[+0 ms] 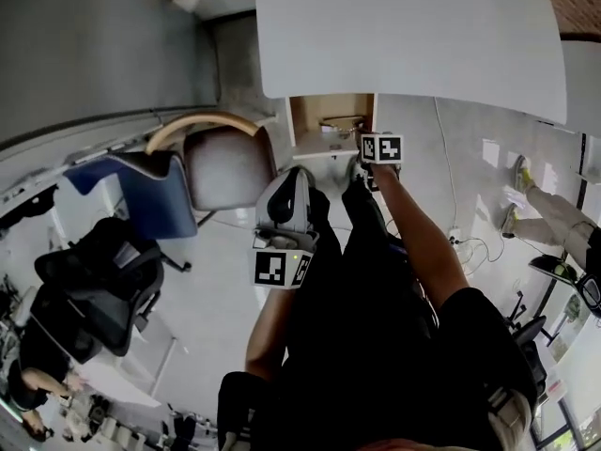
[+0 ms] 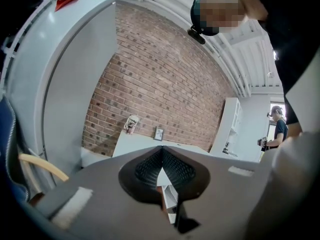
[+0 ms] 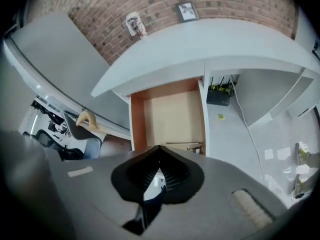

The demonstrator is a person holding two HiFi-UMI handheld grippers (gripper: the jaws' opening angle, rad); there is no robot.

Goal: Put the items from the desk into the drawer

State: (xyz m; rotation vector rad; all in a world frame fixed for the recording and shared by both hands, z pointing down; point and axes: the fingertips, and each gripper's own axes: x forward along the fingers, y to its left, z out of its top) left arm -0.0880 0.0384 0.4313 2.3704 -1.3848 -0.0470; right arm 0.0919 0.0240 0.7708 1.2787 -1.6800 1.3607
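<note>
The white desk (image 1: pixel 413 36) fills the top of the head view, and its wooden drawer (image 1: pixel 329 120) stands pulled out beneath the near edge. In the right gripper view the drawer (image 3: pixel 172 116) shows a bare light floor, with small items I cannot make out at its front edge (image 3: pixel 187 146). A patterned cup (image 3: pixel 134 23) and a small picture frame (image 3: pixel 187 11) stand on the desk by the brick wall. My right gripper (image 3: pixel 160 149) is shut and empty, tilted down above the drawer front. My left gripper (image 2: pixel 161 151) is shut and empty, roughly level, facing the desk.
A brown chair with a curved wooden back (image 1: pixel 225 163) stands left of the drawer, a blue chair (image 1: pixel 141 191) and a black office chair (image 1: pixel 94 280) further left. A cable (image 1: pixel 451 186) runs over the floor on the right. A black box (image 3: pixel 219 95) sits under the desk.
</note>
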